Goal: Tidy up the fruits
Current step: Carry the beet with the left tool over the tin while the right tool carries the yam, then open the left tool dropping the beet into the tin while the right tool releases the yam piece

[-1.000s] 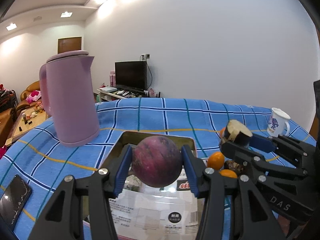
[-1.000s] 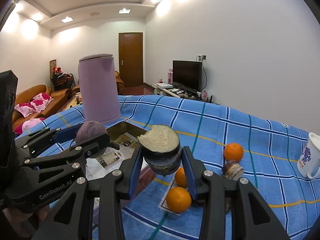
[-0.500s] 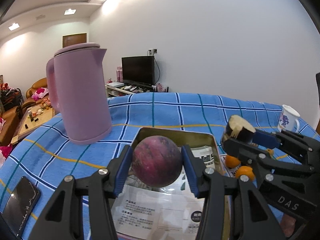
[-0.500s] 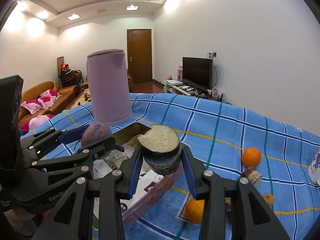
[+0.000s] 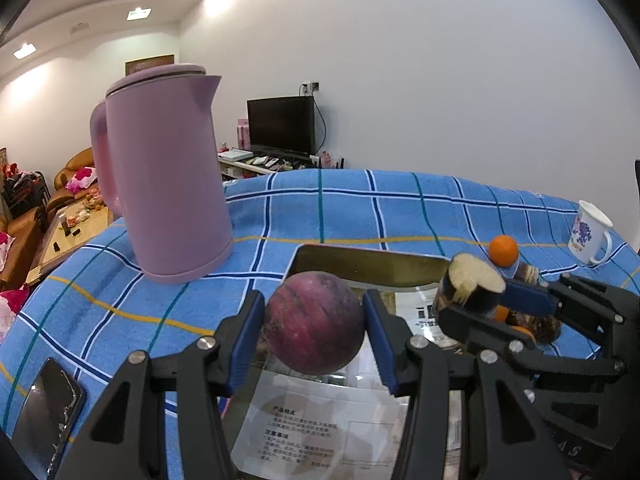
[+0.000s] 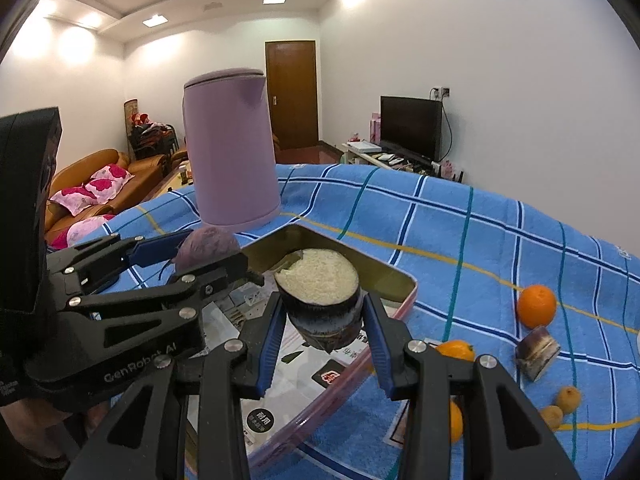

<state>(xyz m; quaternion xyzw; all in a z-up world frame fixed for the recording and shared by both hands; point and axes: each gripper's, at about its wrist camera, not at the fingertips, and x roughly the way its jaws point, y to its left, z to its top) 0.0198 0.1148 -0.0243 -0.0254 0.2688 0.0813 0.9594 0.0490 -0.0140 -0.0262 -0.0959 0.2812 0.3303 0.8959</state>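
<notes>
Blue rubber pads line both sets of black jaws, and each pair pinches a piece of produce above the tray. The left gripper [image 5: 314, 330] clamps a round, dull purple-red fruit [image 5: 315, 323] squarely between its pads, smooth-skinned with faint streaks. The right gripper [image 6: 323, 326] grips a stubby cut cylinder [image 6: 320, 307], dark and glossy on the sides, its flat cut face pale and grainy and turned upward; the pads press on its lower sides. The two grippers sit side by side, the left one's fruit [image 6: 207, 245] just left of the right one's load.

Beneath them lies a shallow rectangular metal tray [image 6: 394, 280] with rounded corners and a pinkish outer rim, lined with printed paper [image 5: 308, 436]. It rests on a table covered with a blue checked cloth [image 5: 360, 208] crossed by white, teal and yellow lines. A dark phone [image 5: 44, 420] lies flat at the near left edge.

To the right of the tray are loose oranges, one round orange [image 6: 536, 306] farther out, another cut dark chunk [image 6: 537, 352] and two small brownish fruits [image 6: 560, 406]. Behind the tray stands a tall lilac lidded kettle [image 5: 160, 176] with a handle. A white mug [image 5: 590, 236] with a blue print stands at the far right. Beyond the table are a television [image 5: 281, 126], sofas and a brown door.
</notes>
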